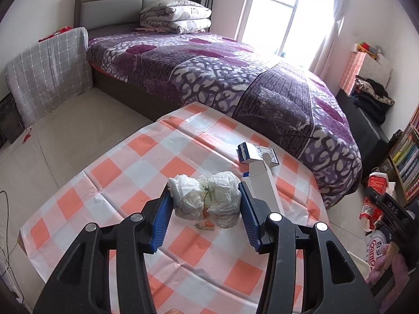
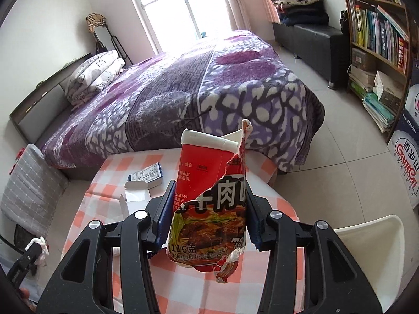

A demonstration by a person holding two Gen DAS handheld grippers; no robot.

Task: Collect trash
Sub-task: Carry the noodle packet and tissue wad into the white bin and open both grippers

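Both grippers at the checked table, one straddling tissue, one carrying a torn noodle cup.

The left gripper (image 1: 205, 206) stands wide open, its blue ribbed pads either side of the crumpled white tissue wad with orange stains (image 1: 207, 198), which lies on the orange-and-white checked tablecloth (image 1: 110, 188); whether the pads already touch it cannot be told. The wad looks light, soft and compressible, so closing across its middle should hold it, though loose folds may slip. The right gripper (image 2: 207, 217) is closed on the torn red paper noodle cup (image 2: 209, 198), held above the tablecloth; the cup seems light, thin and easily crushed, best pinched on its intact wall. An opened blue-and-white cardboard box (image 1: 258, 154) lies further along the tablecloth, beyond the wad.
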